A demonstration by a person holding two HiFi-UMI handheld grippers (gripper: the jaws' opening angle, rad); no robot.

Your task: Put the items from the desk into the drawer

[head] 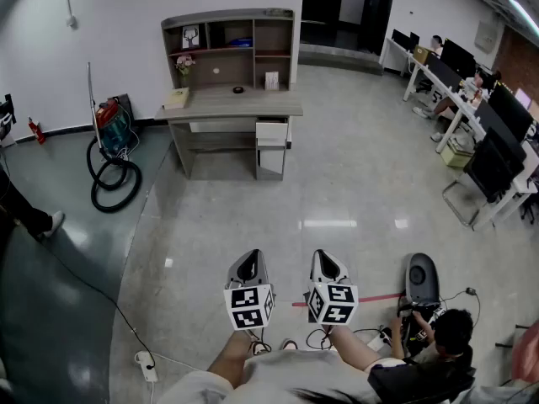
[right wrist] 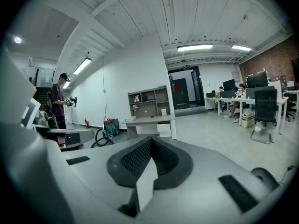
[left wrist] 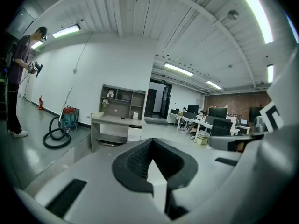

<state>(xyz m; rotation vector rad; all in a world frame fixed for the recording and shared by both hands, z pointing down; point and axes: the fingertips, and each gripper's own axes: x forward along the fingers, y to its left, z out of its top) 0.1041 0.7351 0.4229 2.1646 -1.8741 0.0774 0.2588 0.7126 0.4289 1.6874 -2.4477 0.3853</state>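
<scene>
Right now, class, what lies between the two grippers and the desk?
Nothing but bare tiled floor separates the left gripper and right gripper from the desk, as the head view shows.

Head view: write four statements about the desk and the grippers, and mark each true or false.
1. The left gripper and the right gripper are both shut and empty. True.
2. The desk stands directly beneath the grippers. False: it stands far off, against the white wall.
3. A vacuum cleaner stands left of the desk. True.
4. The desktop is bare. False: a flat box, a small dark thing and a white card are on it.
</scene>
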